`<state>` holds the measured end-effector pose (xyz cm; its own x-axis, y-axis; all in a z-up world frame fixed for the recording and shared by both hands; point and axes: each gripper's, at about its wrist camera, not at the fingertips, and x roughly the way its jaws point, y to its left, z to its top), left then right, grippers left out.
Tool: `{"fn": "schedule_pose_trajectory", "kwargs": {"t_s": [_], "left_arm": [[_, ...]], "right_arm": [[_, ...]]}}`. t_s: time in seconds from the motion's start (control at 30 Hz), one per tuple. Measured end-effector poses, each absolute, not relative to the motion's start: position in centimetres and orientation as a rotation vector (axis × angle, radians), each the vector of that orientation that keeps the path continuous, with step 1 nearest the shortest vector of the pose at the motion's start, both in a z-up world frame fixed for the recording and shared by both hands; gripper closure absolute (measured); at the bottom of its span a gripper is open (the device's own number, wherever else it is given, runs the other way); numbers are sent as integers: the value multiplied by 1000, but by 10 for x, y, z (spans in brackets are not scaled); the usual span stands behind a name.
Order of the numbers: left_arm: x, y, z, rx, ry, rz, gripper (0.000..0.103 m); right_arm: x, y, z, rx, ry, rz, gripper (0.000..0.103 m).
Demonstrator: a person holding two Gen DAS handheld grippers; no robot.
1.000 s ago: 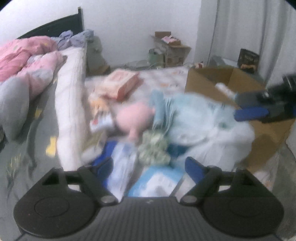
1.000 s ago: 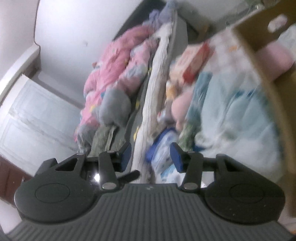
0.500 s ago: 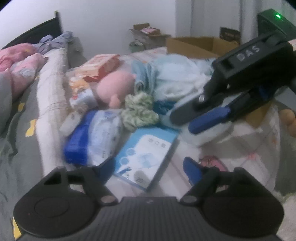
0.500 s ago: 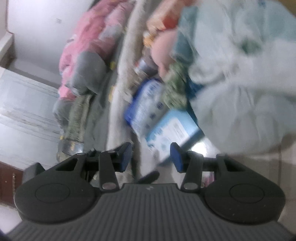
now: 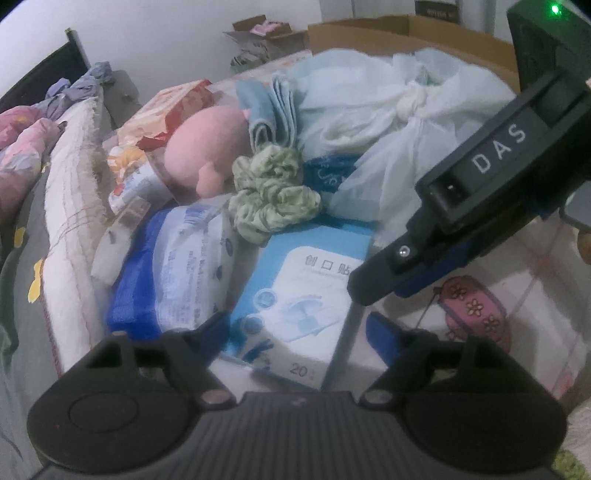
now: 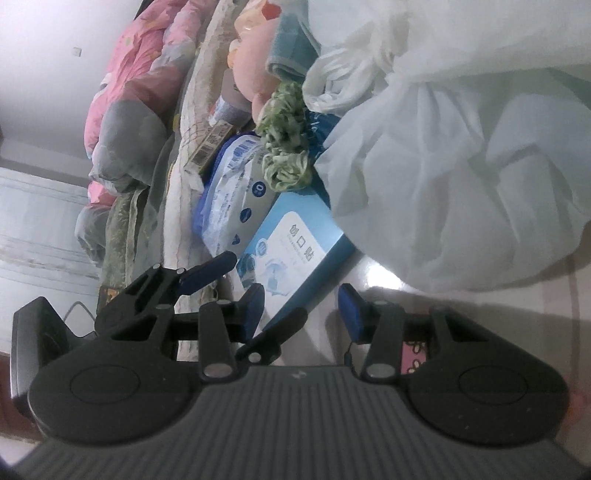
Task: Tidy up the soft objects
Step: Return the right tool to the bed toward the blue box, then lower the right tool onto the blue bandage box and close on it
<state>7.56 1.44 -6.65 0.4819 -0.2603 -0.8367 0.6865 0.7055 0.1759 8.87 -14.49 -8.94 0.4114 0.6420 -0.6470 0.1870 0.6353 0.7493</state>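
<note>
A pile lies on the bed: a pink plush toy, a green scrunchie, folded blue towels, a knotted white plastic bag, a blue wet-wipe pack and a light blue box. My left gripper is open, its fingers either side of the box's near end. My right gripper is open and empty, close above the same box. It shows in the left wrist view coming in from the right. The left gripper's fingers show in the right wrist view.
A cardboard box stands behind the pile. A pink pouch lies on the checked sheet at right. Snack packets sit at the back left. A pink quilt and a rolled blanket lie to the left.
Both grippers have come down close to the pile. The right gripper swung in from the cardboard box and now hovers over the light blue box next to the left gripper.
</note>
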Motion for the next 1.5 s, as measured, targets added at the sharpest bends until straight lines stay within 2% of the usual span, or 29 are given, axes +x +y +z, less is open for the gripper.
{"fn": "schedule_pose_trajectory", "kwargs": {"t_s": [0.1, 0.37, 0.67, 0.77, 0.83, 1.0, 1.23, 1.5], "left_arm": [[80, 10, -72, 554, 912, -604, 17], [67, 3, -71, 562, 959, -617, 16], [35, 3, -61, 411, 1015, -655, 16], [23, 2, -60, 373, 1012, -666, 17], [17, 2, -58, 359, 996, -671, 21], [14, 6, -46, 343, 922, -628, 20], [38, 6, -63, 269, 1028, -587, 21], [24, 0, -64, 229, 1080, -656, 20]], "right_arm": [[90, -148, -94, 885, 1145, 330, 59], [90, -150, -97, 891, 1149, 334, 59], [76, -156, -91, 862, 1144, 337, 58], [72, -162, -90, 860, 1139, 333, 58], [70, -165, -90, 860, 1139, 335, 58], [69, -167, -90, 846, 1140, 345, 58], [76, -166, -96, 848, 1153, 358, 59], [75, -164, -93, 817, 1162, 368, 58]]}}
